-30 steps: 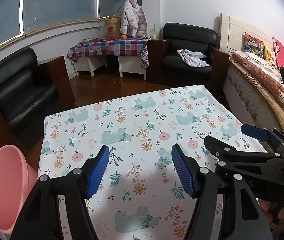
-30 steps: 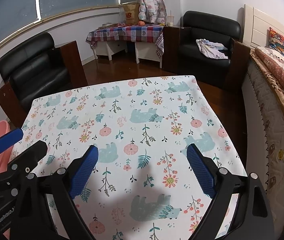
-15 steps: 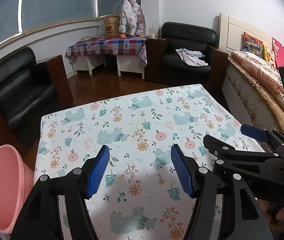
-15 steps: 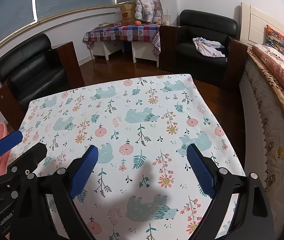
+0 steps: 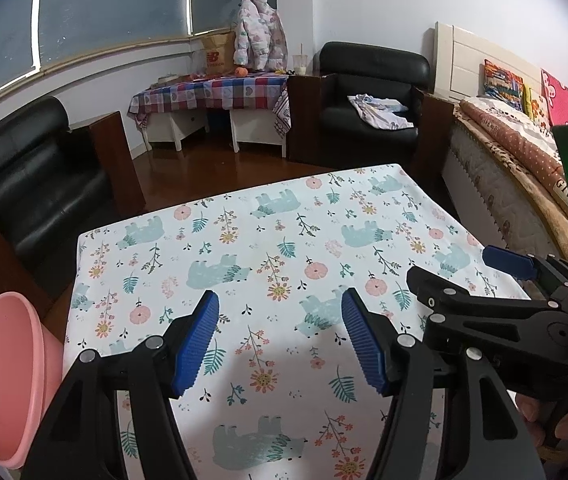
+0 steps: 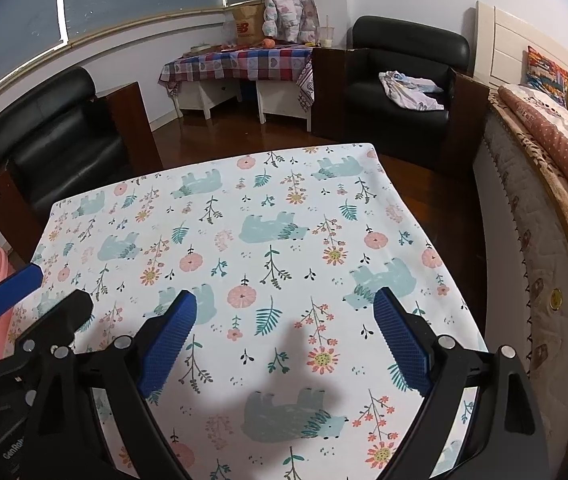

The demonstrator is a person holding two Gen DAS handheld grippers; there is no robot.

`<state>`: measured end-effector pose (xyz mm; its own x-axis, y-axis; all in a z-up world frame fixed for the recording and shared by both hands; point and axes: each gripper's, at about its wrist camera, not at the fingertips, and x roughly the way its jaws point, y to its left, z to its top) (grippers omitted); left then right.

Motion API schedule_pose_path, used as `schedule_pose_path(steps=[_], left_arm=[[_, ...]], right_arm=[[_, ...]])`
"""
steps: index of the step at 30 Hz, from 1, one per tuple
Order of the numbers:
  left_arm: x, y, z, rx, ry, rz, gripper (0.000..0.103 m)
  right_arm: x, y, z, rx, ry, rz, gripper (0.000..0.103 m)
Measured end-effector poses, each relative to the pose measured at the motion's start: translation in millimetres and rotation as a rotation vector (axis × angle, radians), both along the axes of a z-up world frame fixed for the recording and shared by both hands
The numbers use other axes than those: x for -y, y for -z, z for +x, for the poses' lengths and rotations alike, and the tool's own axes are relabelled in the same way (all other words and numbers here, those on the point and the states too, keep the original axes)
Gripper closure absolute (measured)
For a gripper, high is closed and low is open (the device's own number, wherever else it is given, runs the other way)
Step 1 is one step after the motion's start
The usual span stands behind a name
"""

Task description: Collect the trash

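My left gripper [image 5: 279, 340] hangs open over the near part of a table [image 5: 243, 240] covered with a floral bear-print cloth; nothing lies between its blue pads. My right gripper [image 6: 284, 340] is open too, above the same table [image 6: 243, 208], with empty space between its fingers. In the left wrist view the right gripper [image 5: 496, 280] reaches in from the right side. The left gripper's blue fingertip [image 6: 13, 290] shows at the left edge of the right wrist view. A pink bin [image 5: 1, 376] stands off the table's left side. No loose trash shows on the cloth.
A black armchair [image 5: 35, 184] stands left of the table and another [image 5: 368, 92] behind it, with cloth on its seat. A bed [image 6: 544, 200] runs along the right. A checked side table [image 5: 211, 92] with small items stands by the far wall.
Both views have shifted very slightly, so the table sits a touch lower and more to the left. Both grippers stay open and empty.
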<state>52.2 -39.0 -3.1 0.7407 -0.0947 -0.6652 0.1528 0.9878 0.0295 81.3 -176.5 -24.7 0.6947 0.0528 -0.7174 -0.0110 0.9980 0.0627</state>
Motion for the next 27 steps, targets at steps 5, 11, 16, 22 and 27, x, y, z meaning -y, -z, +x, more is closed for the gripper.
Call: schedule_pose_path(steps=[5,11,16,22,27], left_arm=[[1.7,1.8,0.8,-0.01,-0.001,0.006,0.04],[3.1,3.6,2.2,-0.018,-0.001,0.01,0.04],[3.3,5.5,3.3,-0.026,-0.003,0.011,0.04],[3.3,5.6,3.8,-0.027,-0.003,0.01,0.04],[3.5,6.0,4.6,-0.027,-0.005,0.009,0.04]], right_arm=[[1.4,0.3,0.6,-0.003,0.002,0.004,0.012],[3.1,1.1,1.3,-0.008,0.001,0.007,0.012],[3.7,4.5,2.7,-0.017,0.002,0.01,0.012],[3.7,5.6,4.0,-0.024,0.003,0.014,0.012],[2.3,5.9,4.6,-0.026,0.001,0.014,0.012]])
